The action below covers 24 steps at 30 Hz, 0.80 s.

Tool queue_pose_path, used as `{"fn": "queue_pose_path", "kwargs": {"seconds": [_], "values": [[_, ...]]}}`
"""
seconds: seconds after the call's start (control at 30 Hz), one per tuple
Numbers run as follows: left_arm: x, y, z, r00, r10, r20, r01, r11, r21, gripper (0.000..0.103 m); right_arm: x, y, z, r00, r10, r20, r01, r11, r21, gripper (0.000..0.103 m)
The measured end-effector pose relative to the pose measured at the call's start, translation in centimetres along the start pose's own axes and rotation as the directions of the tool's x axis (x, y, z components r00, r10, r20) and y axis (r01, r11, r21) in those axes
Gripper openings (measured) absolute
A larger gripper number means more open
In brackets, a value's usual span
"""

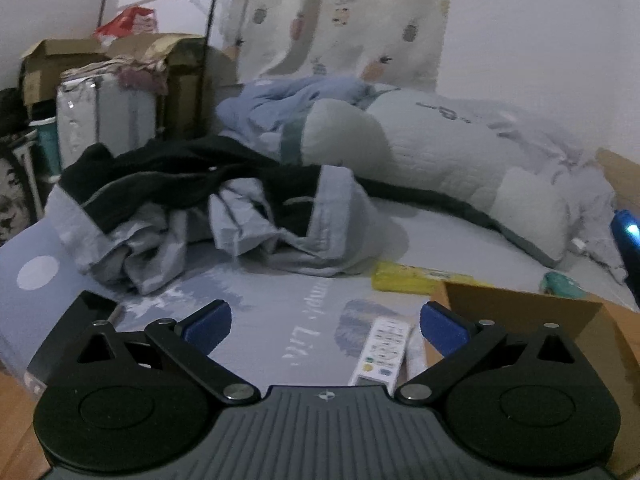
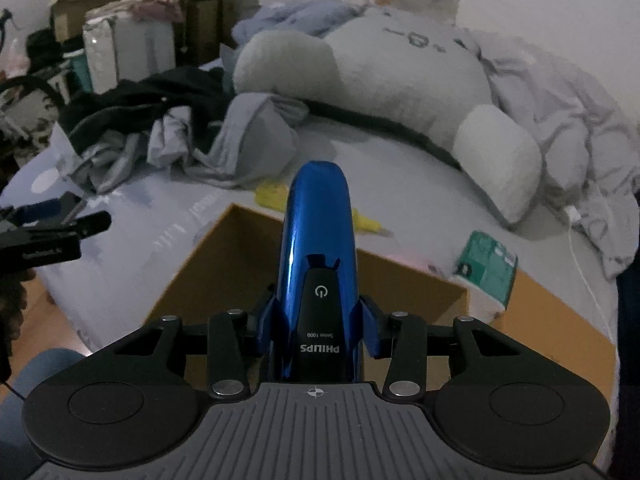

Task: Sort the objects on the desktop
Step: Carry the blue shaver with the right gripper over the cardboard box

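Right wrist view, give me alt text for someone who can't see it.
The right gripper is shut on a glossy blue Philips shaver, held above an open cardboard box on a bed. Beyond lie a yellow packet, a green packet, crumpled clothes and a grey plush pillow.

The left gripper (image 1: 325,326) hovers over the bed (image 1: 280,312), its blue-padded fingers (image 1: 208,326) spread wide with nothing between them. A white remote (image 1: 380,350) lies just beside the cardboard box (image 1: 520,312); a yellow packet (image 1: 412,278) rests beyond it.
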<state>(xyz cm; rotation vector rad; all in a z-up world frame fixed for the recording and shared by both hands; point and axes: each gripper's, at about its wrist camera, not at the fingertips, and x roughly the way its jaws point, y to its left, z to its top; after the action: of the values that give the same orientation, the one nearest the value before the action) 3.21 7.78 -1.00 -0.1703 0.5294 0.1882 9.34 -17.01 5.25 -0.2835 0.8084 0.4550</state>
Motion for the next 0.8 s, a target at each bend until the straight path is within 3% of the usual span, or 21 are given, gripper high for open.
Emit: {"fn": "queue_pose_path", "kwargs": {"seconds": [0.8], "values": [[2.1, -6.0, -1.8, 0.987, -0.154, -0.049, 0.159, 0.981, 0.112, 0.103, 8.4, -3.8, -6.0, 0.986, -0.017, -0.163, 0.043, 0.987, 0.154, 0.047]]}}
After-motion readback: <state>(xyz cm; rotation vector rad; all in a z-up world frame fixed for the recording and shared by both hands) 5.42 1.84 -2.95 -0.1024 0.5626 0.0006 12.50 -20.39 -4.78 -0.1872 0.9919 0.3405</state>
